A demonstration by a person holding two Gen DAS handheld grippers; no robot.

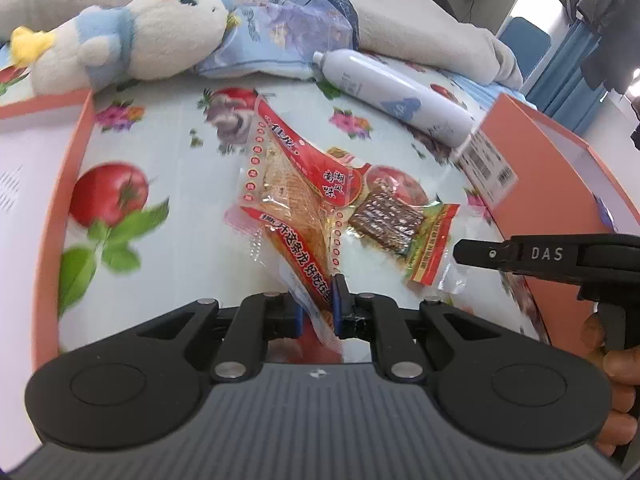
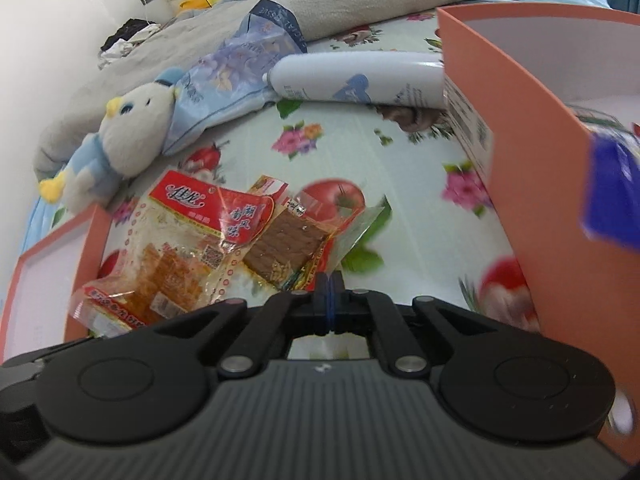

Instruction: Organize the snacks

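2 snack packets gripped above a fruit-printed bed sheet.
The red-and-clear packet with Chinese lettering is pinched by the left claw; the brown-slab packet by the right claw, marked "DAS", beside a salmon cardboard box.

Bed, fruit-and-flower sheet. Directly on it: plush at head end beside blue pouch; white bottle lying flat, touching right box; left box at other side. Grey blanket bunched behind. Between boxes, two snack packs, overlapping.
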